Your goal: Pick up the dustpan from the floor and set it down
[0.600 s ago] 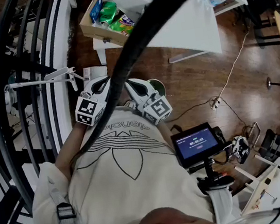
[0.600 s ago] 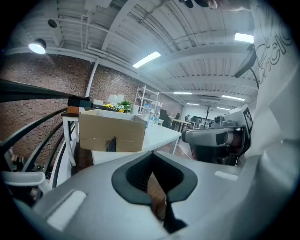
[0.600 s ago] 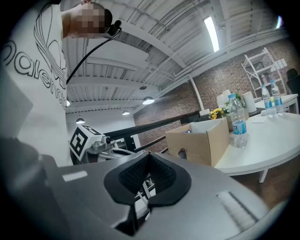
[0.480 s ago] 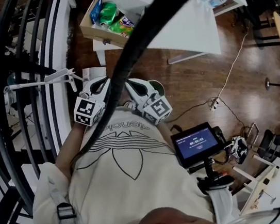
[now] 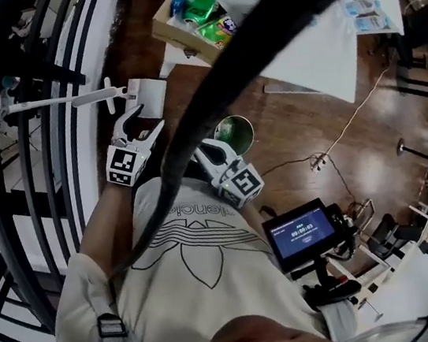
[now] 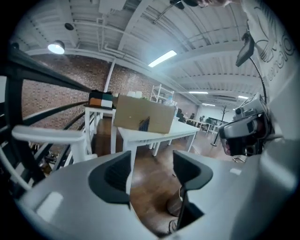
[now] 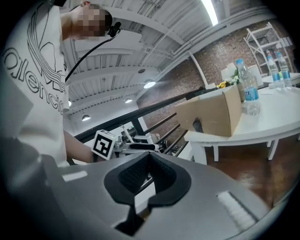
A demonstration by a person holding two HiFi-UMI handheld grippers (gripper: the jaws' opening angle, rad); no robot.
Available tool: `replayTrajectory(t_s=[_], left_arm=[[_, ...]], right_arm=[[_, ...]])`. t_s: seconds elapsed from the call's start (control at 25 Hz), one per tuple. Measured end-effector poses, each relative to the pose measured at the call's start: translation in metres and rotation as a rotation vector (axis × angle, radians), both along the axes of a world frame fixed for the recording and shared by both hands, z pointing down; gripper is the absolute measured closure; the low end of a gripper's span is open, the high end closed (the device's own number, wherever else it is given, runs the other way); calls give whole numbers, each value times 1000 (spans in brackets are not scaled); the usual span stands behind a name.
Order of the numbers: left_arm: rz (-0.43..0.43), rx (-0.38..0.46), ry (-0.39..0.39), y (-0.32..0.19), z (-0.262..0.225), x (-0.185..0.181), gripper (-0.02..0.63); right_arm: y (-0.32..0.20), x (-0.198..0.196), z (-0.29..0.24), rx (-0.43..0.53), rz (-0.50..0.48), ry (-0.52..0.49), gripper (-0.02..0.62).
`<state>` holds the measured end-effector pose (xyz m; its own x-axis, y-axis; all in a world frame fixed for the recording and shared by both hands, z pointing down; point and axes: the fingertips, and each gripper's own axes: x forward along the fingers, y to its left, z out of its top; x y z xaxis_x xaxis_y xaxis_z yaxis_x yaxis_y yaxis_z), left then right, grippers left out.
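The white dustpan [image 5: 148, 96] stands on the wooden floor beside the black railing, and its long white handle [image 5: 56, 102] runs off to the left. My left gripper [image 5: 137, 124] is just short of the pan, jaws apart, with nothing between them. In the left gripper view the left gripper [image 6: 150, 172] shows only floor and a table leg in its gap. My right gripper [image 5: 210, 152] hangs back near the person's chest. In the right gripper view the right gripper [image 7: 149, 157] has its tips together and holds nothing.
A green bin [image 5: 233, 133] sits on the floor just ahead of the right gripper. A white table [image 5: 314, 43] and a cardboard box of snacks [image 5: 202, 12] lie beyond. The black railing [image 5: 5, 157] runs along the left. A cable [image 5: 343, 127] trails across the floor.
The left gripper has reached forward to the dustpan. The right gripper has dropped back toward the chest, uncovering the green bin. The head view has tilted a little.
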<state>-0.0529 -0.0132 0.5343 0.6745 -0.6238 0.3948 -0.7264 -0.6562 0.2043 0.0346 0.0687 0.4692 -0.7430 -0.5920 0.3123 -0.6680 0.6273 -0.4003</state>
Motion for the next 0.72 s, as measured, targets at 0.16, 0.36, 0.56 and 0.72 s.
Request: replayTrajectory(t_s=[0.16,0.36,0.56,0.72], left_arm=[[-150,-64,-119,-6,61,-51,125],[-263,-51,-168,-47,133,-96,114],[-212,26,-173,-85,134,-96,133],[-178,8,-215,-89,140,-91,500]], right_arm=[[24,-12,28,-71,-29,37,594],[38,-17,62,-119,-6,56,594],[58,-21,76,-189,39,71,594],[58,-24,77,-177,61,74,594]])
